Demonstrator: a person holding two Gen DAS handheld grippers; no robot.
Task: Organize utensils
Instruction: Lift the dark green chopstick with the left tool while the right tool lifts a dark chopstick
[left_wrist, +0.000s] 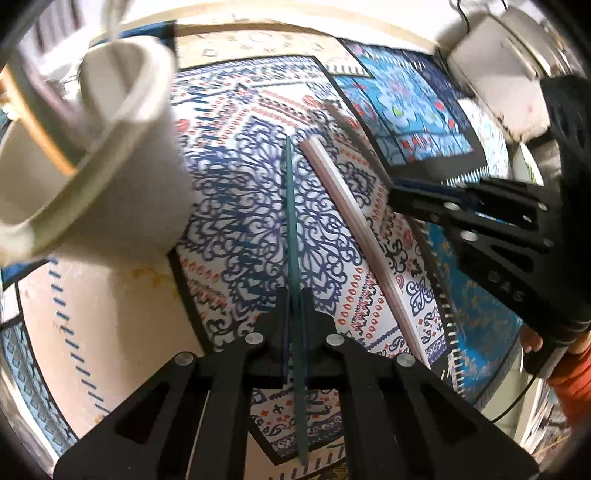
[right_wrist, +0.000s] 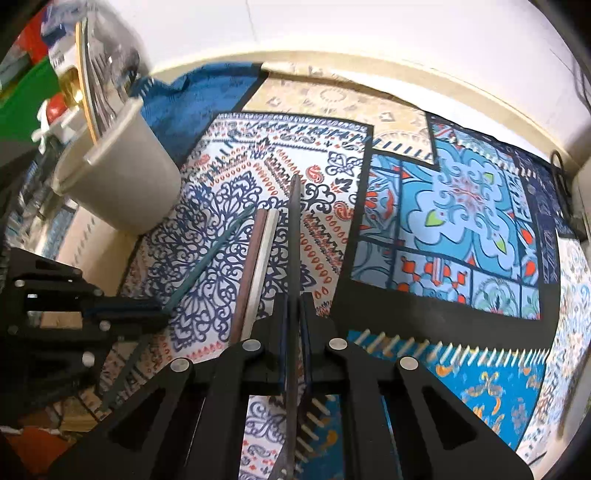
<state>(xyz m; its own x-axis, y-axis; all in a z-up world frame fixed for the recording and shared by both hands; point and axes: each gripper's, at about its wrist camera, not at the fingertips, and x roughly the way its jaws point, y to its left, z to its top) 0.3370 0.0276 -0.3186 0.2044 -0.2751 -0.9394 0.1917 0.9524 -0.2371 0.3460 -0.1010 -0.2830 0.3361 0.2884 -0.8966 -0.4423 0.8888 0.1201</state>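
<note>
My left gripper (left_wrist: 294, 297) is shut on a thin teal chopstick (left_wrist: 290, 221) that points away over the patterned cloth. A white cup (left_wrist: 110, 155) stands close at the upper left. My right gripper (right_wrist: 295, 301) is shut on a dark grey chopstick (right_wrist: 294, 236), also seen as the dark chopstick (left_wrist: 354, 136) running from the right gripper (left_wrist: 395, 194). A brown chopstick (right_wrist: 251, 266) and a white chopstick (right_wrist: 266, 254) lie side by side on the cloth between the two held sticks. The left gripper (right_wrist: 162, 310) holds the teal chopstick (right_wrist: 210, 254) below the cup (right_wrist: 122, 181).
A patterned blue, white and orange cloth (right_wrist: 443, 206) covers the table up to a pale wall. A white box (left_wrist: 498, 70) stands at the far right. Bottles and packages (right_wrist: 74, 74) crowd behind the cup. An orange sleeve (left_wrist: 574, 373) shows behind the right gripper.
</note>
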